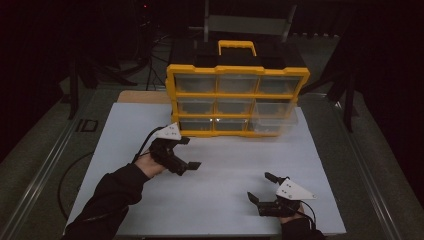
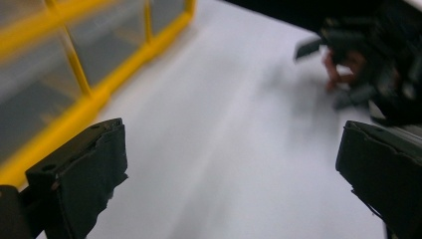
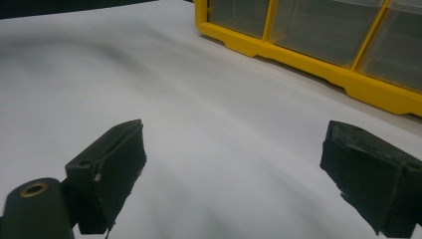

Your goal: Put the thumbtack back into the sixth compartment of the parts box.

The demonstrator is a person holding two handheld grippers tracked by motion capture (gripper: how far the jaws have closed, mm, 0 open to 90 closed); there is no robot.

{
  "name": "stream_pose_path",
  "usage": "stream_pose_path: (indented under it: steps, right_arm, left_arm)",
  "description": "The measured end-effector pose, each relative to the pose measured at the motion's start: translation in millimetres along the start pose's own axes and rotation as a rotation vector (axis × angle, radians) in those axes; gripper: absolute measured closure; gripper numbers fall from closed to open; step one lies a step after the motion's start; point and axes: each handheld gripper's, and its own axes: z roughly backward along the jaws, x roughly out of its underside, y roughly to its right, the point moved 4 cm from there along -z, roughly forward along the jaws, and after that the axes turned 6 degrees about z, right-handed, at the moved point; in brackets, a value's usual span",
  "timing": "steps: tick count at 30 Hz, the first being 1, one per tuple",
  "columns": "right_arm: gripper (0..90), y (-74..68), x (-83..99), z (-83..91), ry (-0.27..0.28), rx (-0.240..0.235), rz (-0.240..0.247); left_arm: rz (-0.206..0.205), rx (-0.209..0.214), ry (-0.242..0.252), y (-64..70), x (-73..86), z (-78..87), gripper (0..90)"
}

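black sleeves [image 1: 112, 192]; black two-jaw grippers [image 1: 184, 152], grey three-cornered plates [image 1: 295, 190]

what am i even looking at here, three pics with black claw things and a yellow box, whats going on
A person sits at a table covered by a white sheet and holds a hand-operated two-jaw gripper in each hand. The wide picture is taken from above and in front of them: the left gripper is near the yellow drawer organizer, the right gripper closer to the person. The other two pictures come from small cameras riding on each gripper, looking out between its own black jaws. The organizer stands upright with clear drawers; its bottom right drawer appears pulled partly out. Both grippers are open and hold nothing.
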Motion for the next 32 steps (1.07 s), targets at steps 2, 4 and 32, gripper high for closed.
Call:
stream_pose_path:
  steps: [2, 4, 32]
  right_arm:
    - [10.0, -0.3, 0.0, -0.2, -0.001, 0.0, -0.001]
    - [10.0, -0.6, 0.2, -0.8, -0.004, 0.0, 0.003]
    - [10.0, -1.4, 1.8, -3.4, -0.016, -0.002, 0.001]
  left_arm:
    - [0.008, 0.008, 0.004, 0.0, 6.3, 3.0, 0.6]
    - [0.023, 0.0, 0.002, -0.7, 24.8, 12.0, 0.6]
    - [0.156, -0.034, 0.08, -3.4, 137.0, 69.0, 0.4]
